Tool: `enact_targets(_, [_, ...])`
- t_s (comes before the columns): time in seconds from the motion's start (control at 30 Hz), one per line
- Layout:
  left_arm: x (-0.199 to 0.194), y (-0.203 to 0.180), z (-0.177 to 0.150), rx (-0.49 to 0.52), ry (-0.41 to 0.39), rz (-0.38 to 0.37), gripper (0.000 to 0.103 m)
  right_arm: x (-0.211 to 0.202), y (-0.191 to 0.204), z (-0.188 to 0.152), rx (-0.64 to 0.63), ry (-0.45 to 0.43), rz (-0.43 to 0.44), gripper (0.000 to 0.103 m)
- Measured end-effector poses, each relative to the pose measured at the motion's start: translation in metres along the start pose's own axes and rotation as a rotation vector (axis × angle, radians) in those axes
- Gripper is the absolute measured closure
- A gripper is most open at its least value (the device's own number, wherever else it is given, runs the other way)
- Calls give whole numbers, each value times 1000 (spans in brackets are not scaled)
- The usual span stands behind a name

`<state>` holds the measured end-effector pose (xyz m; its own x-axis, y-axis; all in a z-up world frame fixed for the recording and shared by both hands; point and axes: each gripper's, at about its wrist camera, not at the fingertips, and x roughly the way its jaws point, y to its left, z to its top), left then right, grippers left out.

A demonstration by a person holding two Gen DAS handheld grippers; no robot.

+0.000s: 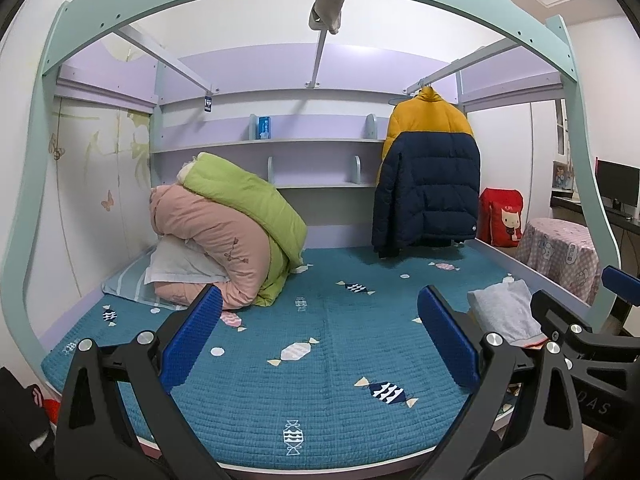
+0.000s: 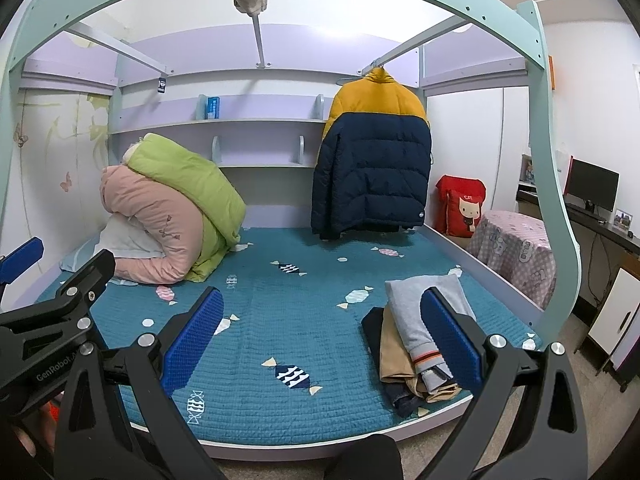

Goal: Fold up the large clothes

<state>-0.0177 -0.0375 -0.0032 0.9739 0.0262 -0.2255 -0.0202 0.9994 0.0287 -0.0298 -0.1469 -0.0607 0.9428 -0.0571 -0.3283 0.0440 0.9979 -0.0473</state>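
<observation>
hung on a hanger from the rail at the far right of the bed frame, well apart from both claws: the puffer jacket (image 2: 372,152), yellow over the shoulders, navy below, hem just above the teal quilted bedspread (image 2: 304,320). judged bulky but light, soft and springy, with a slick shell likely to slide under the pads and puff back open after each fold; best taken at the shoulders or collar near the hanger to lift it off, then at hem and sleeve ends once laid flat. left gripper (image 1: 320,336) spread wide, holding nothing, poised over the near edge of the bed; right gripper (image 2: 324,340) likewise wide and empty. stacked at the near right corner: a small pile of folded clothes (image 2: 416,344), grey on top, tan and dark beneath. heaped at the far left: rolled pink and green duvets (image 2: 172,208) on a pillow. left bare between them: the middle of the spread, enough for laying the jacket out. possible snags on the way: the overhead rail and the shelf just behind the jacket.
</observation>
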Motion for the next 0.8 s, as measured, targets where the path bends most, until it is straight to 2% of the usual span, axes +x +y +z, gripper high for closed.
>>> enact_targets(0.8, [-1, -3, 0, 11, -16, -39, 5, -7, -10, 0, 16, -1, -33, 8])
